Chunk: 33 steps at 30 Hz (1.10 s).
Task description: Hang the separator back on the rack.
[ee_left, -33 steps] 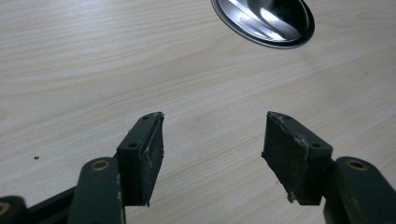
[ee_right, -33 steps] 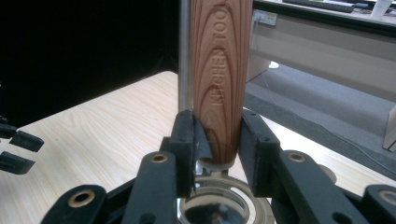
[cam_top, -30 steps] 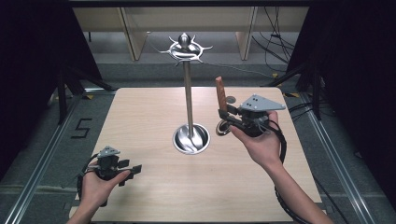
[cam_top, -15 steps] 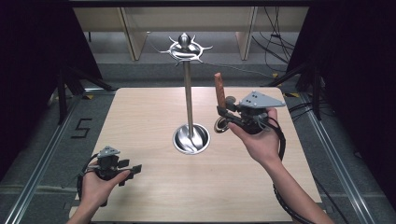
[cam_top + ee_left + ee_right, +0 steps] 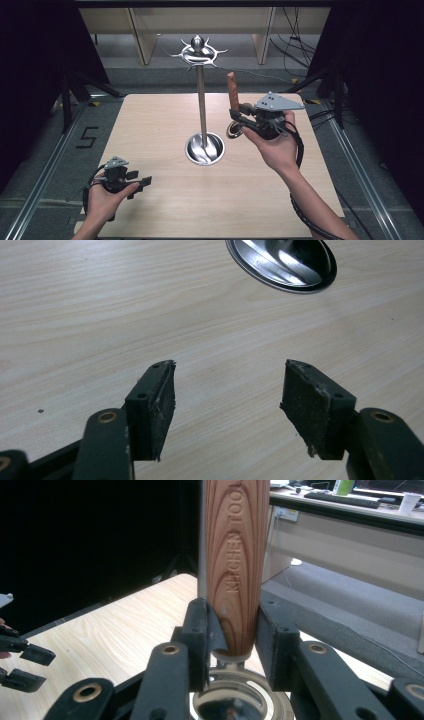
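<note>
In the high view, right of centre, the right gripper [image 5: 239, 121] clamps a wooden-handled kitchen tool [image 5: 231, 89], handle upright and its metal ring end hanging below the jaws, just right of the steel utensil stand [image 5: 202, 105]. At lower left the left gripper [image 5: 142, 183] hovers over the wooden table [image 5: 165, 200], jaws wide apart and holding nothing.
</note>
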Motion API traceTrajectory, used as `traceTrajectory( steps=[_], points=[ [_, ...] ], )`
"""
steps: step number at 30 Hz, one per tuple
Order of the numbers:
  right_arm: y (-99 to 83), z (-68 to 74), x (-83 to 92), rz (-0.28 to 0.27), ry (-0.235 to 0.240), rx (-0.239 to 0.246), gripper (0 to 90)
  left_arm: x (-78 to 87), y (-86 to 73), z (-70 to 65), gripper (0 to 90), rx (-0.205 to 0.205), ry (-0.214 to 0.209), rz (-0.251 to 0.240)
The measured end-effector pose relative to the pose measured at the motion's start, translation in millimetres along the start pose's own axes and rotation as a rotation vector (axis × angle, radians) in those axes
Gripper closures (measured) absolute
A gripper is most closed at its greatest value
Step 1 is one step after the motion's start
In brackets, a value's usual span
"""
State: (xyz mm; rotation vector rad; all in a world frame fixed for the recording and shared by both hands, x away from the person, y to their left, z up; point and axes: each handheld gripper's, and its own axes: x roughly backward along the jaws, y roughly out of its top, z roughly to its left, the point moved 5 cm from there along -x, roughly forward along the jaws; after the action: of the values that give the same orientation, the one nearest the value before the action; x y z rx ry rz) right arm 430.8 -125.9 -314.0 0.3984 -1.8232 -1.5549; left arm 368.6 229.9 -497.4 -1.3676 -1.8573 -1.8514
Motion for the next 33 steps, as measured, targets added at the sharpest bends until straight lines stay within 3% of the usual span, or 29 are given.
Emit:
traceTrajectory(
  steps=[3, 6, 22, 24, 27, 28, 33],
  points=[
    [2.2, 0.7, -2.0, -0.002, 0.002, 0.001, 69.6, 0.2, 0.0, 0.2, 37.2, 0.000, 0.000, 0.000],
    [6.5, 1.0, -5.0, -0.002, 0.005, 0.007, 69.6, -1.6, 1.1, -1.9, 37.2, 0.032, 0.000, -0.032],
    [21.5, -2.0, -11.4, -0.004, 0.016, 0.023, 69.7, -2.0, 1.1, -2.0, 37.2, 0.033, -0.004, -0.029],
    [22.5, -0.2, -13.1, 0.001, 0.025, 0.012, 69.7, -0.1, -0.3, 0.4, 37.2, -0.001, -0.002, 0.002],
    [25.2, -0.3, -15.0, 0.001, 0.028, 0.014, 69.7, 0.0, -0.3, 0.6, 37.2, -0.003, -0.003, 0.000],
    [25.8, 0.2, -15.3, 0.001, 0.026, -0.003, 69.7, -2.1, 0.9, -1.8, 37.2, 0.031, -0.005, -0.029],
    [29.0, -1.9, -17.5, 0.007, 0.025, 0.020, 69.7, -2.6, 0.6, -0.9, 37.2, 0.029, 0.002, -0.023]
  ],
)
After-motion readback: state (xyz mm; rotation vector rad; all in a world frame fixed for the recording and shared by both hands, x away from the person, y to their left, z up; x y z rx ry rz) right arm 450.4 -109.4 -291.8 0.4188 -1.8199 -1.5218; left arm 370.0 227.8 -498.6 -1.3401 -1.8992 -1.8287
